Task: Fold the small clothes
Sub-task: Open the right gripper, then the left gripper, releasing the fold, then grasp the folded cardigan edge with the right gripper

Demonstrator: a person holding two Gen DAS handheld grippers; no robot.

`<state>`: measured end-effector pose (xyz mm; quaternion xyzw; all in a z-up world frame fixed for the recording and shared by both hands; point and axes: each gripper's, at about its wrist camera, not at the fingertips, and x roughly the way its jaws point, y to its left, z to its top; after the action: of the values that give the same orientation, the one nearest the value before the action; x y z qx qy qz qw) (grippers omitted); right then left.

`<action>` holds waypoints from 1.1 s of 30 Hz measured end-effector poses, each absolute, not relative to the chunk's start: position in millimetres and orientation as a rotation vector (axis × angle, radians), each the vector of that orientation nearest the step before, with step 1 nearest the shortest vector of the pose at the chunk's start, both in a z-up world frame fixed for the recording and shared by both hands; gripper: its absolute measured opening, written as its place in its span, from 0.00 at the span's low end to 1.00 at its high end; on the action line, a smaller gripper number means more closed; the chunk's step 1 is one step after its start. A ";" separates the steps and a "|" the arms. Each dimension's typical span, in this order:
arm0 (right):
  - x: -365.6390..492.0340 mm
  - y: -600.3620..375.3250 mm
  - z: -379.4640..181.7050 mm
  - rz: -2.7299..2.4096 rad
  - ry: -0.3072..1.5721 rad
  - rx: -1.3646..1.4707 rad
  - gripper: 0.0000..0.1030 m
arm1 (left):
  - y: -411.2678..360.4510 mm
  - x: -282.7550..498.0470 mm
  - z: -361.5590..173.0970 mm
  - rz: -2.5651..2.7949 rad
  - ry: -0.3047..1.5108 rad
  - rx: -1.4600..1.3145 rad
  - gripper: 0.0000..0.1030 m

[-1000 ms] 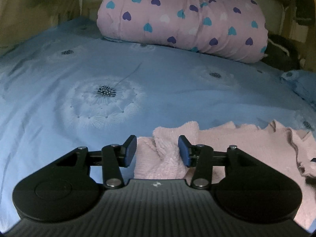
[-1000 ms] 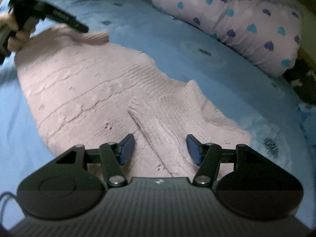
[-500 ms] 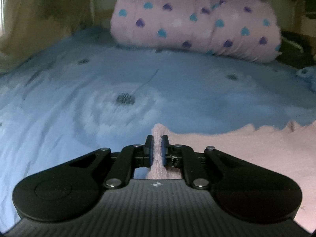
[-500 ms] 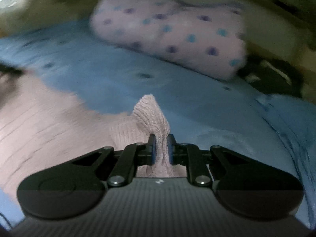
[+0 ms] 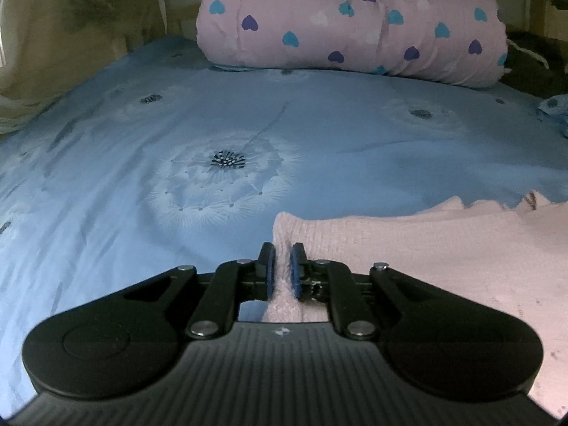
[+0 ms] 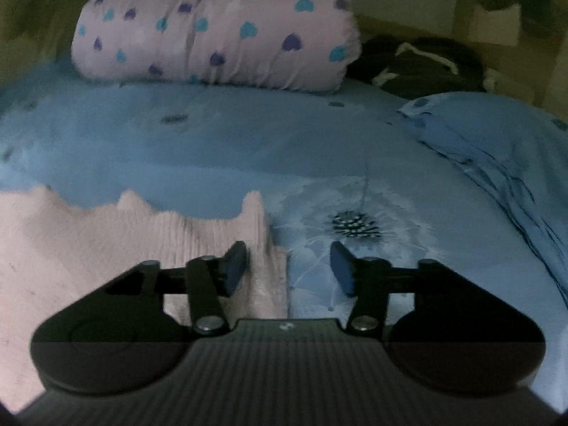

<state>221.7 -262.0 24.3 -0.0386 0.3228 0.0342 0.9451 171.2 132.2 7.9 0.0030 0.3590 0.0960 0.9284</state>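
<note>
While left gripper (image 5: 282, 269) pinches pink sweater (image 5: 426, 248), right gripper (image 6: 288, 268) jaws just opened

Quick tally: one pink knit sweater (image 5: 426, 248), one rolled-up pink quilt with hearts (image 5: 351, 21), one blue bed sheet (image 5: 106, 177), one blue pillow (image 6: 497, 135), one dark heap of clothes (image 6: 419, 64) by the quilt, and two tongs, left (image 5: 282, 269) and right (image 6: 289, 269).

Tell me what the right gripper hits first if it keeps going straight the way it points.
Probably the blue sheet: the right gripper is open and angled down at it, with the pink sweater's edge beside its left finger. Depth is uncertain.
</note>
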 end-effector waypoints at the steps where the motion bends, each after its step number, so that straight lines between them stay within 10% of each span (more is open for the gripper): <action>1: 218.9 -267.1 29.3 0.075 0.655 -0.040 0.54 | 131.8 168.1 12.3 0.193 0.739 0.004 0.26; 5: 191.3 -276.4 47.6 0.097 0.650 0.089 0.54 | 126.8 151.0 29.1 0.194 0.721 0.043 0.63; 33: 59.4 -255.0 50.1 0.009 0.715 0.377 0.68 | 91.8 63.9 43.3 0.057 0.842 0.022 0.83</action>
<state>59.4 -255.0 50.1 0.1835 0.3480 0.0043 0.9194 63.9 91.8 43.3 0.0108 0.4088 0.0274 0.9121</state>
